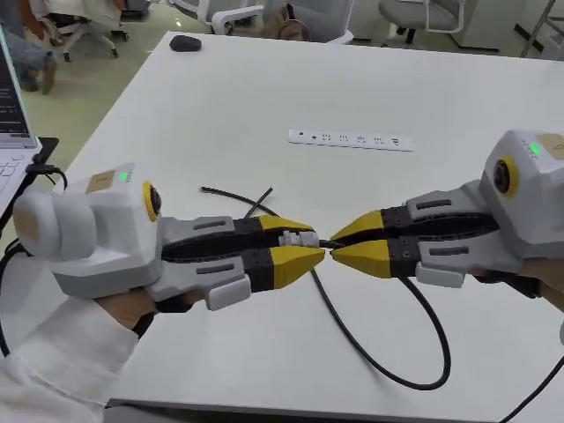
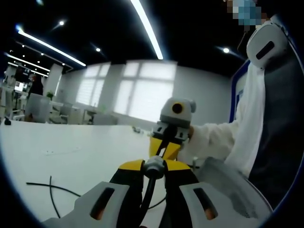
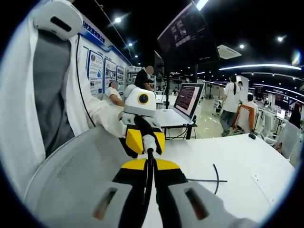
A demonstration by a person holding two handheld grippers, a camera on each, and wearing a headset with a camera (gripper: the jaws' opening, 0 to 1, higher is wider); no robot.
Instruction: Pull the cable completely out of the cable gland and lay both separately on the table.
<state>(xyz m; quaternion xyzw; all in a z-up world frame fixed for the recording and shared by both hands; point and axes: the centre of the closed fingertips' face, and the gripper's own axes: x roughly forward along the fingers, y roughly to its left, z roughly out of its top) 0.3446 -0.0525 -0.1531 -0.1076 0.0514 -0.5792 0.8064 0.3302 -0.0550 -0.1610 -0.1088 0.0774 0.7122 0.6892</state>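
Note:
Over the white table (image 1: 264, 97) the two grippers meet tip to tip. My left gripper (image 1: 313, 248) is shut on the small grey cable gland (image 1: 290, 238), which sits between its yellow fingertips (image 2: 129, 166). My right gripper (image 1: 340, 248) is shut on the black cable (image 1: 379, 361) right beside the gland. Behind the left gripper the cable trails off on the table, and under the right gripper it loops round on the tabletop. In the right gripper view the cable (image 3: 150, 180) runs between the jaws straight to the gland (image 3: 148, 142).
A white power strip (image 1: 350, 139) lies mid-table beyond the grippers. A black mouse (image 1: 185, 42) sits at the far edge and a laptop (image 1: 9, 106) at the left edge. Office chairs stand past the table. People stand in the background of the right gripper view.

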